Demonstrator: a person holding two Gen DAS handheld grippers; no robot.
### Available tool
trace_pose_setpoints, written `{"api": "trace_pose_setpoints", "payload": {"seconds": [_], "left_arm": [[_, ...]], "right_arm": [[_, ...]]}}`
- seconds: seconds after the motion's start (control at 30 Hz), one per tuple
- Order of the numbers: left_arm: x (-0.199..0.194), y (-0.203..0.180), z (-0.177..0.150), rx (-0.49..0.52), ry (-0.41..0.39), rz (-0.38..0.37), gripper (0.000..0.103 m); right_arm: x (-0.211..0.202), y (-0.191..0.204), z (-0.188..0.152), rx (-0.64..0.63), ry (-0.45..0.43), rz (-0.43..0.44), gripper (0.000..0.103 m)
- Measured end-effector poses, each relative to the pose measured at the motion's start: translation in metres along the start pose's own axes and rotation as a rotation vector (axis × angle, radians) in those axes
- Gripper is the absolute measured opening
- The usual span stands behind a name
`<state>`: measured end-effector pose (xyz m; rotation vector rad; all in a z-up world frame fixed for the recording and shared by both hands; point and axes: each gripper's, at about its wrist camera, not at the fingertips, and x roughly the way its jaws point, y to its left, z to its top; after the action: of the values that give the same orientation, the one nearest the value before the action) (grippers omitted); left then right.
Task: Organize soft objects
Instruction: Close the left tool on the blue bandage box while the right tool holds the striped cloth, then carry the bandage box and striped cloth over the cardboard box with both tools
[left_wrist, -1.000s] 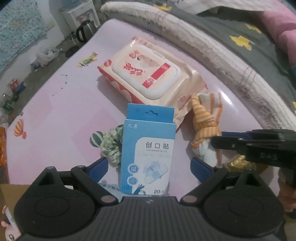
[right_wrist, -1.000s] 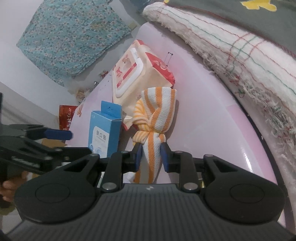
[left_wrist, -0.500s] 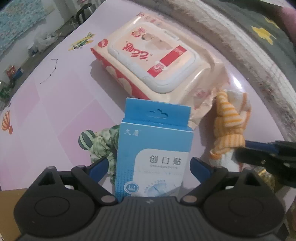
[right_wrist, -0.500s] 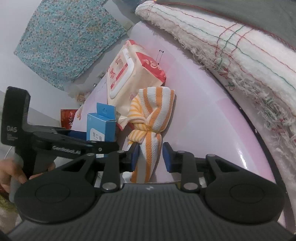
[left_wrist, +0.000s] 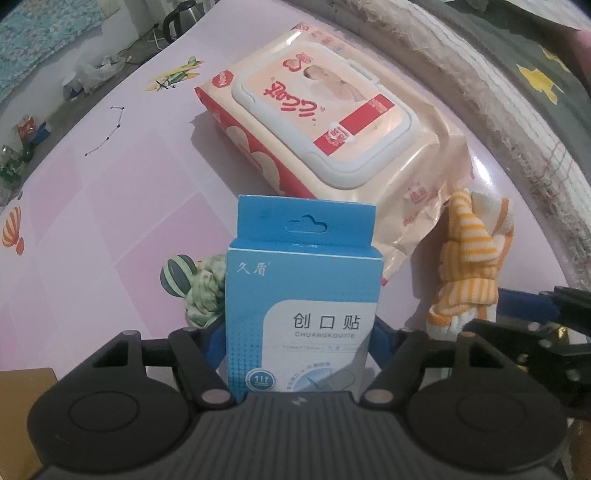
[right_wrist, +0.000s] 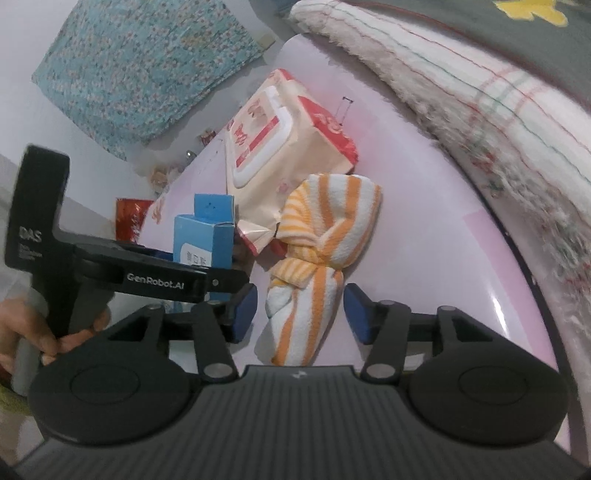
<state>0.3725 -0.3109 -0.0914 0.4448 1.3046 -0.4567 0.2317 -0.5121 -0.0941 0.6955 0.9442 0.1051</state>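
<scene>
A blue bandage box (left_wrist: 303, 280) stands upright on the pink table (left_wrist: 110, 184). My left gripper (left_wrist: 299, 339) straddles it from above, jaws closing, both blue pads against the box's sides. An orange-and-white striped knotted cloth (right_wrist: 325, 236) lies between the fingers of my right gripper (right_wrist: 301, 314). Its jaws are opening, and both pads stand clear of the cloth. A green patterned knotted cloth (left_wrist: 205, 295) peeks out behind the box's left side. In the right wrist view the box (right_wrist: 203, 236) shows behind the left gripper's arm.
A pack of wet wipes (left_wrist: 325, 122) lies behind the box and the striped cloth (left_wrist: 469, 266). A fringed towel (left_wrist: 498, 92) and grey bedding border the table on the right. A kettle (left_wrist: 181, 18) stands on the floor beyond. A hand (right_wrist: 44, 339) grips the left tool.
The left gripper sank over the blue box and its jaws narrowed onto it. The right gripper let go of the striped cloth and its jaws spread apart.
</scene>
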Motion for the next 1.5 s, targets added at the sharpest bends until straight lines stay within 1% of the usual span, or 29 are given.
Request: {"api": "trace_pose_setpoints", "payload": {"seconds": [0.07,0.23,0.3,0.37,0.47,0.53,0.6,0.67,0.8,0.9,1.07,1.1,1.2,1.27,1.33,1.37,1.4,1.5], "left_arm": [[-0.002,0.002,0.0,-0.006,-0.005,-0.008,0.073],[-0.015,0.003,-0.003,-0.009,-0.034,-0.025,0.073],[-0.021,0.003,-0.004,-0.014,-0.049,-0.024,0.073],[-0.028,0.003,-0.005,-0.022,-0.068,-0.028,0.073],[-0.044,0.004,-0.008,-0.037,-0.108,-0.043,0.073],[-0.057,0.004,-0.01,-0.043,-0.141,-0.053,0.073],[-0.07,0.002,-0.013,-0.043,-0.175,-0.057,0.073],[-0.083,0.001,-0.014,-0.04,-0.207,-0.069,0.073],[-0.108,0.0,-0.021,-0.049,-0.263,-0.087,0.073],[-0.124,-0.001,-0.029,-0.062,-0.295,-0.096,0.073],[-0.157,0.004,-0.047,-0.082,-0.352,-0.108,0.073],[-0.164,0.007,-0.052,-0.091,-0.363,-0.11,0.073],[-0.187,0.018,-0.068,-0.12,-0.397,-0.109,0.073],[-0.2,0.027,-0.078,-0.142,-0.417,-0.117,0.073],[-0.215,0.039,-0.092,-0.166,-0.438,-0.124,0.073],[-0.222,0.044,-0.099,-0.176,-0.449,-0.124,0.073],[-0.228,0.049,-0.105,-0.184,-0.458,-0.122,0.073],[-0.245,0.067,-0.13,-0.214,-0.483,-0.113,0.073]], "right_arm": [[0.004,0.005,0.0,-0.02,-0.004,-0.013,0.051],[0.008,0.013,-0.006,-0.088,-0.036,-0.056,0.038],[0.009,0.014,-0.009,-0.096,-0.053,-0.062,0.036],[0.008,0.012,-0.01,-0.079,-0.07,-0.043,0.034],[0.003,0.0,-0.011,-0.011,-0.089,0.017,0.032],[-0.005,-0.002,-0.01,0.023,-0.117,0.051,0.031],[-0.015,-0.002,-0.009,0.04,-0.147,0.064,0.023],[-0.027,-0.001,-0.006,0.066,-0.173,0.094,0.022],[-0.044,0.003,-0.006,0.069,-0.21,0.089,0.021],[-0.048,0.004,-0.01,0.065,-0.208,0.095,0.02],[-0.051,0.003,-0.015,0.062,-0.192,0.078,0.018],[-0.051,0.004,-0.016,0.056,-0.189,0.075,0.021],[-0.053,0.007,-0.012,0.056,-0.184,0.036,0.022],[-0.053,0.01,-0.009,0.048,-0.179,0.014,0.028],[-0.052,0.015,-0.007,0.03,-0.168,-0.018,0.039],[-0.052,0.017,-0.007,0.023,-0.169,-0.036,0.042],[-0.052,0.02,-0.007,0.007,-0.173,-0.048,0.046],[-0.054,0.033,-0.008,-0.075,-0.181,-0.086,0.054]]}}
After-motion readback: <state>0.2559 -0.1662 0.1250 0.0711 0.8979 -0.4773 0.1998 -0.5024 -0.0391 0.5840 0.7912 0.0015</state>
